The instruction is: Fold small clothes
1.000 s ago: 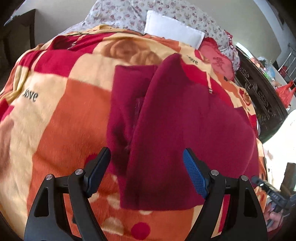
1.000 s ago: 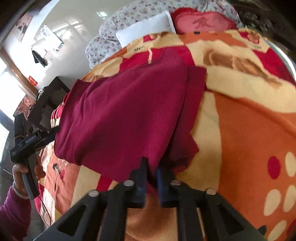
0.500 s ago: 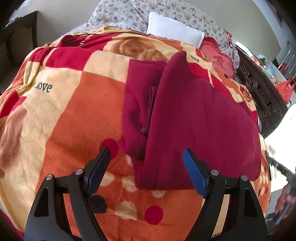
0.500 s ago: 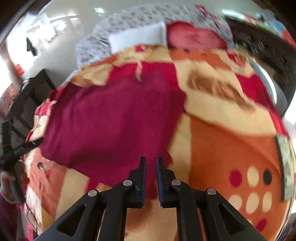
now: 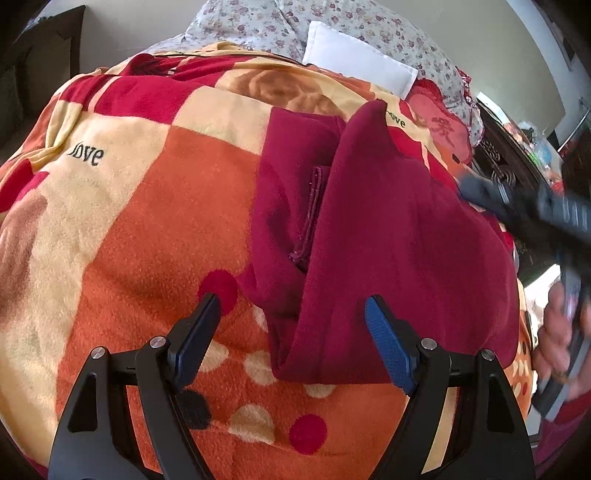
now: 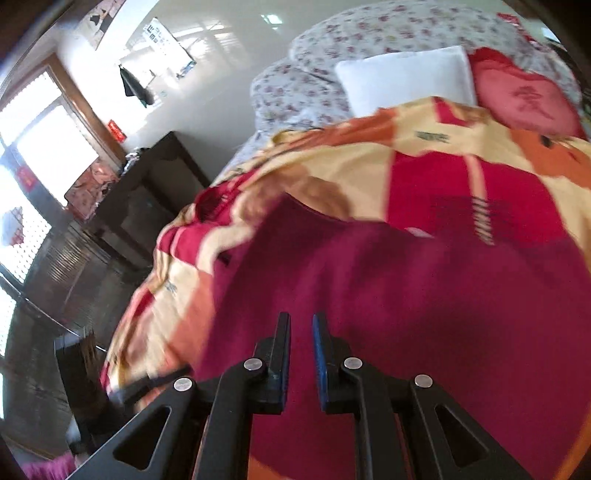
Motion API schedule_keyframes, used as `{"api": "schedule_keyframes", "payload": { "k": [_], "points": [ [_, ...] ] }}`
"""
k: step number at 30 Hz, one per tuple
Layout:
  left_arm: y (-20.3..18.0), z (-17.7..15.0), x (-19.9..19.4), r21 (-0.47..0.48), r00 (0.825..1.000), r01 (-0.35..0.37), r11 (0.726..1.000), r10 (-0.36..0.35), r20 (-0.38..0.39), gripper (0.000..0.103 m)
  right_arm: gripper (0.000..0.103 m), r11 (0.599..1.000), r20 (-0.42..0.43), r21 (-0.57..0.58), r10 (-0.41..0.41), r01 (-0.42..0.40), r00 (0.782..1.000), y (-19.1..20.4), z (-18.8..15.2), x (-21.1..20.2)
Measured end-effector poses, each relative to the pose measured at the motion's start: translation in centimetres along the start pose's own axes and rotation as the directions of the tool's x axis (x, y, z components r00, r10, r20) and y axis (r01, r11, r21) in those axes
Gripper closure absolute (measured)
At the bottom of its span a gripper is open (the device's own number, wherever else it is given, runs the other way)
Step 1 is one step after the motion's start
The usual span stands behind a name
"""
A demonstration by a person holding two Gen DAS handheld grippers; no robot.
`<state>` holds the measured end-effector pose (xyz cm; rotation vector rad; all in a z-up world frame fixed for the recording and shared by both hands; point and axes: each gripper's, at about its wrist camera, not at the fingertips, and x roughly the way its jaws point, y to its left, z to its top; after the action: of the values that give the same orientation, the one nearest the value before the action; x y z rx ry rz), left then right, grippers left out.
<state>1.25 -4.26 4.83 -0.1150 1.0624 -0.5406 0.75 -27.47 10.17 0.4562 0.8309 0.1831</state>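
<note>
Fleece in orange, cream and red covers the whole bed: a plush patterned blanket (image 5: 140, 229) with dots near its front edge. Toward twelve o'clock from where I stand sit a floral quilt (image 5: 332, 22), a white rectangular pillow (image 5: 354, 55) and a red cushion with a stitched character (image 5: 441, 127).

On the blanket, just right of centre, lies the dark crimson knit garment (image 5: 399, 251). Its right part is laid over the left part, leaving a long diagonal edge and a strip of the lower layer with a seam showing at about ten o'clock of the pile. I judge one lengthwise fold is done; a crosswise fold and some squaring up look to be left, since the near hem is uneven.

No baskets, boxes or drawers appear, so nothing is held in any container.

The left gripper (image 5: 291, 332) hovers at six o'clock of the garment, jaws spread wide, empty. The right gripper (image 6: 300, 332), blurred, hangs over the crimson cloth with its jaws only a narrow slit apart and nothing visibly pinched between them.
</note>
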Motion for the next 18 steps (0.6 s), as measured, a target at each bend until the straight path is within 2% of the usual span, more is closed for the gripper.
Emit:
{"api": "schedule_keyframes", "payload": {
  "k": [1, 3, 5, 8, 11, 13, 14, 15, 16, 17, 18],
  "points": [
    [0.0, 0.0, 0.2, 0.002, 1.000, -0.002, 1.000, 0.002, -0.005, 0.023, 0.071, 1.000, -0.001, 0.003, 0.014, -0.014, 1.000, 0.9, 1.1, 1.2],
    [0.1, 0.1, 0.4, 0.004, 1.000, -0.003, 1.000, 0.003, -0.008, 0.022, 0.056, 1.000, -0.003, 0.010, 0.030, -0.030, 1.000, 2.0, 2.3, 2.6],
    [0.1, 0.1, 0.5, 0.000, 1.000, -0.003, 1.000, 0.003, -0.010, 0.022, 0.056, 1.000, -0.018, 0.002, 0.028, -0.028, 0.999, 3.2, 3.7, 4.5],
    [0.4, 0.4, 0.7, -0.008, 1.000, -0.018, 1.000, 0.018, -0.008, 0.022, 0.056, 0.998, -0.082, 0.000, -0.056, 0.056, 0.995, 4.0, 4.8, 7.2],
    [0.8, 0.6, 0.8, -0.018, 1.000, -0.024, 1.000, 0.024, -0.010, 0.022, 0.056, 0.998, -0.117, 0.046, -0.041, 0.047, 0.992, 3.5, 5.3, 9.2],
    [1.0, 0.6, 0.9, -0.023, 1.000, -0.029, 0.999, 0.029, -0.010, 0.022, 0.056, 0.996, -0.131, 0.050, -0.065, 0.072, 0.989, 3.1, 5.4, 10.0],
    [1.1, 0.6, 1.0, -0.025, 0.999, -0.030, 0.999, 0.030, -0.012, 0.022, 0.056, 0.995, -0.135, 0.045, -0.086, 0.093, 0.987, 2.9, 5.5, 10.5],
    [1.1, 0.6, 1.1, -0.027, 0.999, -0.030, 0.999, 0.030, -0.014, 0.022, 0.063, 0.993, -0.134, 0.037, -0.104, 0.110, 0.986, 2.7, 5.4, 10.8],
    [1.2, 0.6, 1.1, -0.028, 0.999, -0.029, 0.999, 0.029, -0.016, 0.022, 0.074, 0.991, -0.129, 0.023, -0.130, 0.134, 0.983, 2.6, 5.4, 10.9],
    [1.2, 0.7, 1.2, -0.028, 0.999, -0.028, 0.999, 0.028, -0.017, 0.022, 0.078, 0.988, -0.122, 0.005, -0.154, 0.156, 0.980, 2.5, 5.3, 11.1],
    [1.2, 0.7, 1.2, -0.025, 1.000, -0.026, 0.999, 0.026, -0.017, 0.022, 0.086, 0.989, -0.118, 0.001, -0.147, 0.148, 0.982, 2.4, 5.3, 11.1]
  ]
}}
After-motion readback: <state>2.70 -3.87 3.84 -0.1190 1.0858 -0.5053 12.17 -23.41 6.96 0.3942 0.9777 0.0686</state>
